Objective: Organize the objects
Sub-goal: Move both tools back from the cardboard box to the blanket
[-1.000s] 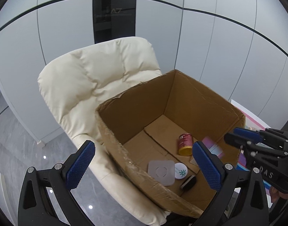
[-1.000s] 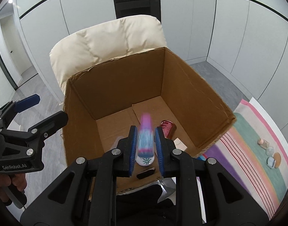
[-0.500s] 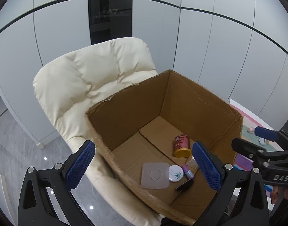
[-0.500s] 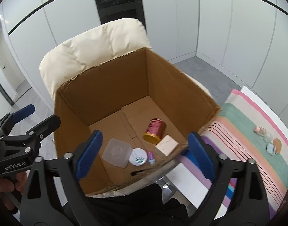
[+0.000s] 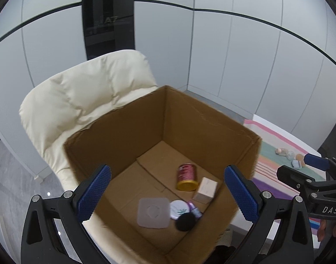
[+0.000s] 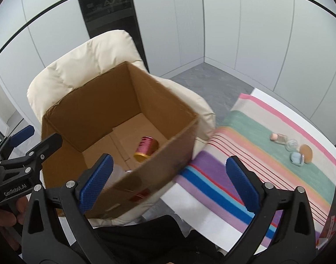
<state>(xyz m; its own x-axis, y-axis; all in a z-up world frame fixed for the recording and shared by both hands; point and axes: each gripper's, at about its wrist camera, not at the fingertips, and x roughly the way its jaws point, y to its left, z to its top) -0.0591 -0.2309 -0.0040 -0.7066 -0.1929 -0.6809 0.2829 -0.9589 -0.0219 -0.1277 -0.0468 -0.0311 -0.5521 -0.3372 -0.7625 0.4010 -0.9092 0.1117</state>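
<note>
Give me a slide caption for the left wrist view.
Open left gripper above a box on a chair, holding a can, carton and compacts.

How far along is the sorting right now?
Done: the cardboard box holds a red can, small carton, clear lid, white tin, purple tube and black disc. In hand: nothing; the right claw has just been opening, with nothing between its jaws, and the left claw is open. Left: small items on the striped cloth.
</note>
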